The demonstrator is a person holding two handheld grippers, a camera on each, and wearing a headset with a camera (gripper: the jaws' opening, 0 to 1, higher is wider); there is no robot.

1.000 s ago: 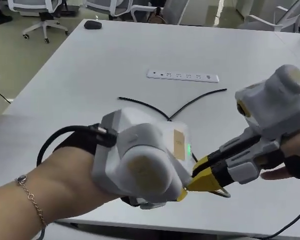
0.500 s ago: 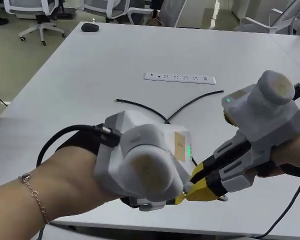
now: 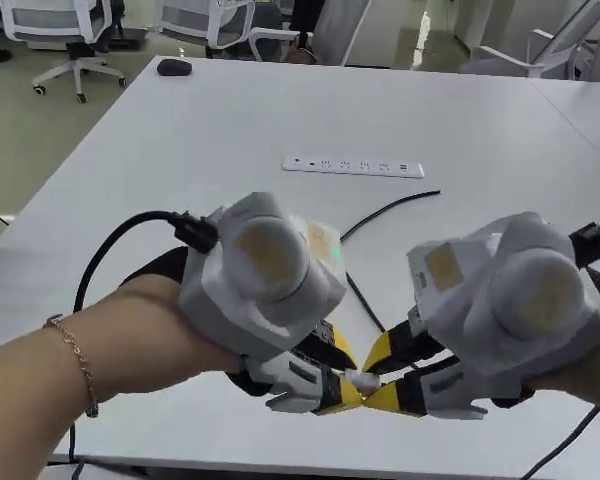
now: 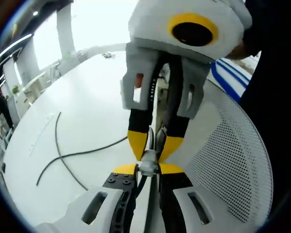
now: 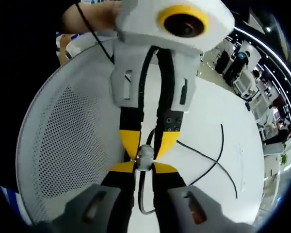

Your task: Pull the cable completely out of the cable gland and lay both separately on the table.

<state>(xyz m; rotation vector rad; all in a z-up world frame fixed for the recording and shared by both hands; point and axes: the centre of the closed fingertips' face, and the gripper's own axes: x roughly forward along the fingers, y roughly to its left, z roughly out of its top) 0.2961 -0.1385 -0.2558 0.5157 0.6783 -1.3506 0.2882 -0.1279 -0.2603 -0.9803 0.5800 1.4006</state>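
Tip to tip: left gripper (image 3: 338, 393) and right gripper (image 3: 388, 392) both pinch the white cable gland (image 3: 363, 381) between them. The black cable (image 5: 141, 194) trails back between the right jaws.

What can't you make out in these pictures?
Head view: the gland shows as a white speck; the left gripper and right gripper cover the rest.
Gripper views: the jaws crowd it, so whether the cable passes through is unclear.
Head view: the black cables vanish behind the left gripper.
Far off: a dark object, too small to name.
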